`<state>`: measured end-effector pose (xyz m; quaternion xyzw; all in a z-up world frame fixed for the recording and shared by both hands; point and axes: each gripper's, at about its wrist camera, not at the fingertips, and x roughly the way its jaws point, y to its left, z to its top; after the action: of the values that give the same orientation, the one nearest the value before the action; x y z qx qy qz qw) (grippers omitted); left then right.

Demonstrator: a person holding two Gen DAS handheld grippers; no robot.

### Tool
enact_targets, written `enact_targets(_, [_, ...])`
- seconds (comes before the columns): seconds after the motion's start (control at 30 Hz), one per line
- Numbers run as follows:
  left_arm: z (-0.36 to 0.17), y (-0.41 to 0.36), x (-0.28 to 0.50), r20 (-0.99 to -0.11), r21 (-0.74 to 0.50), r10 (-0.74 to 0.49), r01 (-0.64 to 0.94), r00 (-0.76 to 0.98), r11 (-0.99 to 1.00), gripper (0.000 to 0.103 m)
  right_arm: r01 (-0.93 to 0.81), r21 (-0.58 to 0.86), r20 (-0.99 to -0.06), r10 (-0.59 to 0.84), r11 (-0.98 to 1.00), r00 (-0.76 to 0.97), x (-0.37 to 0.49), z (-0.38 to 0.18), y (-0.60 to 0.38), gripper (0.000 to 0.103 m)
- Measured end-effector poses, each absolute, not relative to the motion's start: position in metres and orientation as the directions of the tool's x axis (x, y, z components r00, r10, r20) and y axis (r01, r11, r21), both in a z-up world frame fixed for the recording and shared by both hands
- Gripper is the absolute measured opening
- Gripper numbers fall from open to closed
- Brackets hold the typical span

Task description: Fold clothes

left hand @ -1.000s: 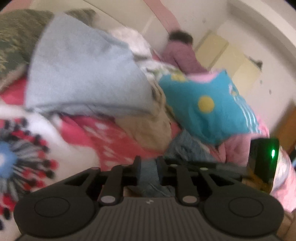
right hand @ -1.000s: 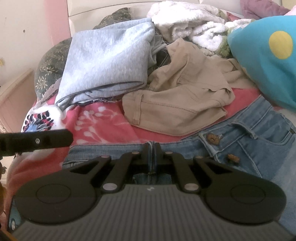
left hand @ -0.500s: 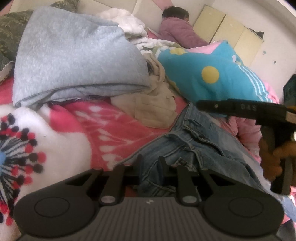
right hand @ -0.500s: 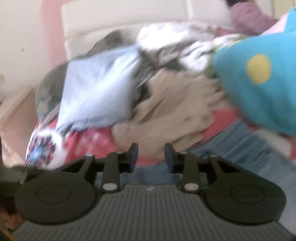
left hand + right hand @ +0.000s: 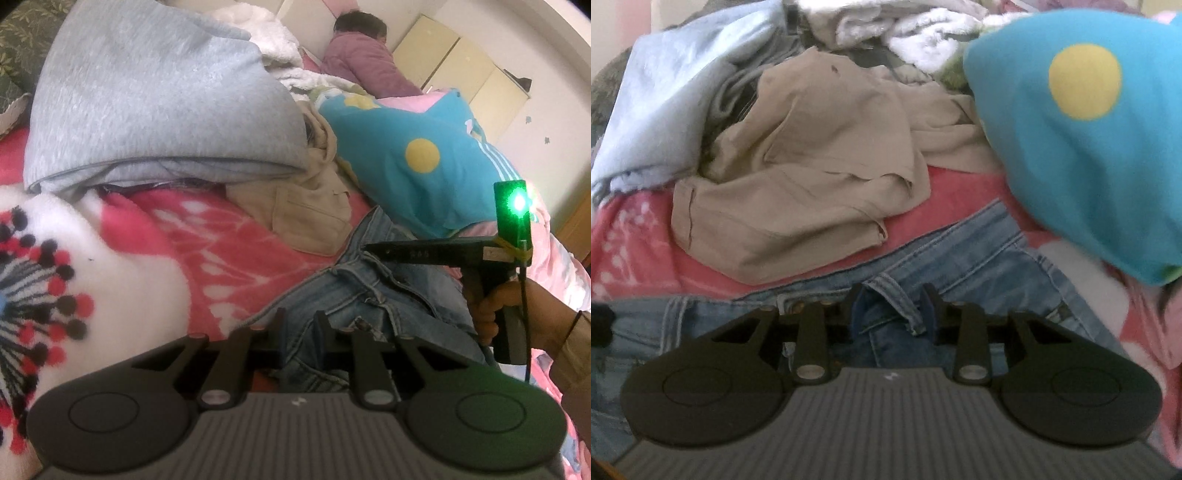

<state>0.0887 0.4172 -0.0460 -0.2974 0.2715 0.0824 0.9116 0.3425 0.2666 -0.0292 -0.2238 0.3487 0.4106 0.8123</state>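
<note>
One jeans (image 5: 369, 295), one beige garment (image 5: 798, 177), one grey sweatshirt (image 5: 155, 103).

jeans (image 5: 373, 295): blue denim, washed, stitched seams, looked coarse
grey top (image 5: 155, 96): soft knit jersey, matt, faintly fuzzy
beige garment (image 5: 809, 177): thin woven cloth, matt, creased
blanket (image 5: 110, 258): plush fleece, pink and white print, fuzzy
blue cushion (image 5: 1089, 140): smooth cloth, matt, yellow dot
left gripper (image 5: 300, 328): black plastic, matt; ribbed grey body
white towel (image 5: 923, 29): fluffy terry

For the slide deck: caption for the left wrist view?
Left tongs pinch blue jeans on a red blanket.
</note>
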Motion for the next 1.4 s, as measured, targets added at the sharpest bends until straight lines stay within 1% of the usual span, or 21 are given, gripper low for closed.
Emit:
enact_targets(0.03, [-0.046,0.417,0.089,-0.544,-0.497,-0.01,-0.312,0.839,0.809,0.017,-0.826,-0.077,-0.749,0.515,0.558,0.417,0.341,-0.028,0.267,0.009])
enact_targets(0.13, [-0.047,0.417,0.089,-0.542,-0.505,-0.011,-0.315,0.84,0.804,0.016,-0.828,-0.115,-0.733,0.515,0.549,0.444,0.333,-0.028,0.27,0.003])
enact_targets(0.4, [-0.047,0.42,0.089,-0.539,-0.525,-0.013,-0.324,0.842,0.787,0.013,-0.8,-0.05,-0.658,0.583,0.597,0.476,0.336,-0.017,0.265,0.002])
enact_targets(0.43, [-0.046,0.419,0.089,-0.543,-0.514,-0.002,-0.33,0.84,0.792,0.005,-0.801,-0.048,-0.656,0.586,0.597,0.476,0.338,-0.017,0.266,0.001])
enact_targets(0.47, [-0.046,0.419,0.09,-0.554,-0.488,0.027,-0.351,0.832,0.799,0.001,-0.802,-0.047,-0.655,0.587,0.596,0.475,0.34,-0.017,0.268,0.001])
enact_targets(0.6, [-0.049,0.427,0.091,-0.552,-0.518,0.004,-0.347,0.834,0.781,0.002,-0.803,-0.053,-0.674,0.573,0.593,0.467,0.342,-0.032,0.274,0.001])
enact_targets(0.7, [-0.049,0.425,0.093,-0.557,-0.507,0.009,-0.349,0.83,0.788,0.002,-0.794,-0.027,-0.67,0.578,0.608,0.466,0.345,-0.042,0.274,0.001])
enact_targets(0.8, [-0.049,0.427,0.093,-0.559,-0.512,0.003,-0.348,0.829,0.785,0.002,-0.777,-0.067,-0.676,0.545,0.626,0.497,0.338,-0.038,0.278,0.004])
enact_targets(0.9, [-0.053,0.436,0.092,-0.55,-0.563,-0.04,-0.335,0.834,0.755,0.003,-0.76,-0.087,-0.679,0.52,0.644,0.519,0.328,-0.021,0.274,0.015])
enact_targets(0.97, [-0.057,0.444,0.089,-0.538,-0.607,-0.078,-0.322,0.839,0.727,0.003,-0.751,-0.052,-0.649,0.55,0.658,0.526,0.316,0.0,0.255,0.023])
enact_targets(1.1, [-0.065,0.461,0.085,-0.509,-0.688,-0.157,-0.29,0.846,0.665,0.003,-0.752,0.067,-0.62,0.618,0.656,0.483,0.271,0.039,0.2,0.025])
enact_targets(1.2, [-0.069,0.466,0.084,-0.494,-0.721,-0.185,-0.281,0.85,0.634,0.003,-0.754,0.167,-0.613,0.666,0.636,0.425,0.23,0.06,0.159,0.025])
enact_targets(1.33, [-0.069,0.463,0.085,-0.493,-0.71,-0.175,-0.278,0.852,0.647,0.003,-0.733,0.328,-0.624,0.719,0.597,0.306,0.171,0.059,0.121,0.025])
enact_targets(1.37, [-0.069,0.462,0.085,-0.492,-0.708,-0.172,-0.277,0.853,0.65,0.003,-0.732,0.352,-0.622,0.73,0.583,0.283,0.155,0.055,0.115,0.024])
enact_targets(1.4, [-0.069,0.461,0.085,-0.491,-0.706,-0.169,-0.277,0.855,0.652,0.003,-0.732,0.336,-0.62,0.724,0.593,0.302,0.143,0.05,0.112,0.024])
